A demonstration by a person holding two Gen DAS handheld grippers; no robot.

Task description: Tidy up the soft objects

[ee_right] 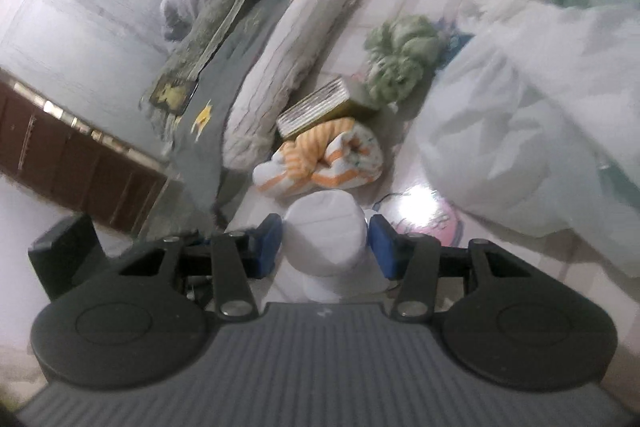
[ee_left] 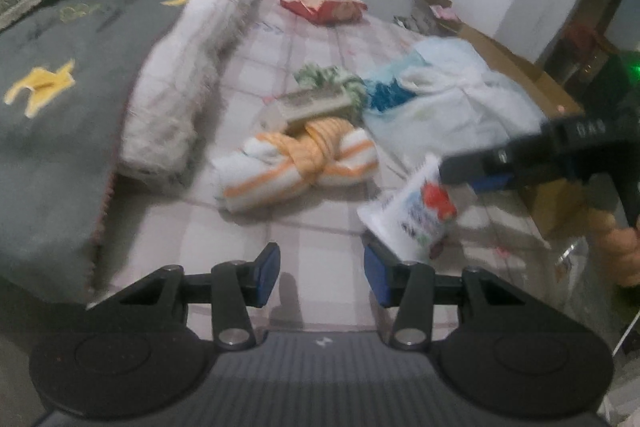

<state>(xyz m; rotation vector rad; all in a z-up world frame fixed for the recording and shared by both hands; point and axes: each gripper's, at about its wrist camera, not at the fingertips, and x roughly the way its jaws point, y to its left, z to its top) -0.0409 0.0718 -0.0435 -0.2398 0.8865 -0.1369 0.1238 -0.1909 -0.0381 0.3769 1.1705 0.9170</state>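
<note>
A grey blanket with yellow star shapes (ee_left: 48, 99) fills the left of the left wrist view, bordered by a long pale rolled quilt (ee_left: 188, 79) running toward the top centre. To the right of centre a big translucent white plastic bag (ee_left: 452, 95) sprawls over the pink checked sheet (ee_left: 320, 235). Mid-frame lies an orange-and-white striped towel tied in a knot (ee_left: 300, 163), with a small book or box (ee_left: 308, 107) resting against its upper edge and a green knitted bundle (ee_left: 332, 79) just above that. A red packet (ee_left: 324, 3) sits apart near the top centre.

The right gripper (ee_right: 325, 241) has its blue pads pressed on either side of a white soft pack with a red-and-blue print (ee_left: 412, 215), held at lower right above the sheet. The left gripper (ee_left: 322, 267) hangs wide apart with nothing in it.

By my reckoning little is sorted yet: the towel, the green bundle and the bag all lie loose, and only this pack is in hand.
</note>
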